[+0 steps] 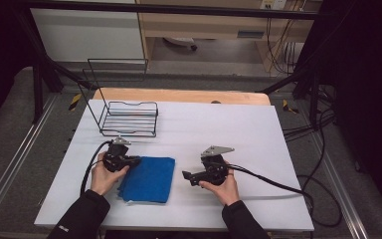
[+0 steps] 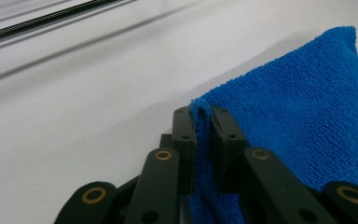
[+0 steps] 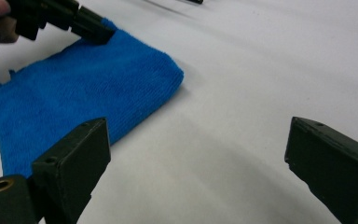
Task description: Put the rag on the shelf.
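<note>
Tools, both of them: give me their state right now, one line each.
Left tool: closed on a corner of the blue cloth.
Right tool: open, holding nothing, beside the cloth above the white table.

This looks like a lab or recording room set up for filming. The counter (image 1: 189, 124) is covered in a plain white sheet and stands inside a frame of dark metal bars (image 1: 179, 9), with black curtains (image 1: 373, 99) hanging at the sides. Loose black cables (image 1: 323, 164) trail over the grey carpeted floor (image 1: 10, 129). Behind the frame stand a white cabinet (image 1: 87, 32) and a light wooden desk (image 1: 204, 25), with more cables hanging beside it.
</note>
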### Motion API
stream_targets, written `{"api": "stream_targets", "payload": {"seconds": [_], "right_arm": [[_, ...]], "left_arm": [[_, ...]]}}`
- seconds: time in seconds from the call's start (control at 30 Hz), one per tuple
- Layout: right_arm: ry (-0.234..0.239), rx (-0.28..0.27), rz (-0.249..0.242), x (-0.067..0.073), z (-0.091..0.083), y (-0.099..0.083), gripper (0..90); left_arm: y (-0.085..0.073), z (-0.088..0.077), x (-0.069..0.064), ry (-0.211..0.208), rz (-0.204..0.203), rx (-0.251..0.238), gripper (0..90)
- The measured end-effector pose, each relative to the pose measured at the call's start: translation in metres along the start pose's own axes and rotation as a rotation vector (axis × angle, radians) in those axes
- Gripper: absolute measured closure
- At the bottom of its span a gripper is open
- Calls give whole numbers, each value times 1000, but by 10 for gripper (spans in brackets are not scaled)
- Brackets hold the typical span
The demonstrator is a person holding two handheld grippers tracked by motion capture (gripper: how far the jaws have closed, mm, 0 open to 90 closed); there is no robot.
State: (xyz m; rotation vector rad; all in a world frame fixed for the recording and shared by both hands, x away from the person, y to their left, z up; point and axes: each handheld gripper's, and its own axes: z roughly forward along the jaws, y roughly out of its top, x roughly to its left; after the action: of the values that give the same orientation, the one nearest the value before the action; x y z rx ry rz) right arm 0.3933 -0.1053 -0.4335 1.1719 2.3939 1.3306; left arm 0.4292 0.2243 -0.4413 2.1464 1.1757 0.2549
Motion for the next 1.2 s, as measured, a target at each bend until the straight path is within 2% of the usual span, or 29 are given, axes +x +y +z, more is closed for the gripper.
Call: {"api": "stream_targets", "payload": {"seconds": [0.03, 0.13, 0.27, 0.5, 0.6, 0.73, 0.77, 0.9, 1.03, 1.2], "right_arm": [[1, -8, 16, 0, 2, 2, 98], [-15, -3, 5, 2, 8, 10, 132], [-16, -21, 29, 11, 23, 22, 213], [-39, 29, 81, 16, 61, 30, 385], [-27, 64, 88, 16, 70, 28, 457], [-8, 89, 96, 16, 73, 26, 567], [-11, 87, 91, 17, 73, 25, 598], [26, 106, 116, 17, 74, 25, 712], [33, 125, 127, 15, 75, 26, 819], [55, 142, 152, 12, 74, 29, 864]], "left_arm": [[0, 0, 0, 1, 5, 0, 810], [0, 0, 0, 1, 15, -2, 811], [-1, 1, -2, 14, 40, -8, 812], [-3, 1, -3, 19, 57, -21, 813], [-3, 1, -2, 16, 62, -23, 813], [-5, 1, 0, -2, 45, -35, 814], [-5, 1, 1, -4, 47, -39, 814], [-6, 1, 1, -10, 53, -42, 813], [-6, 1, 1, -7, 68, -44, 813], [-6, 0, 1, -9, 74, -49, 823]]}}
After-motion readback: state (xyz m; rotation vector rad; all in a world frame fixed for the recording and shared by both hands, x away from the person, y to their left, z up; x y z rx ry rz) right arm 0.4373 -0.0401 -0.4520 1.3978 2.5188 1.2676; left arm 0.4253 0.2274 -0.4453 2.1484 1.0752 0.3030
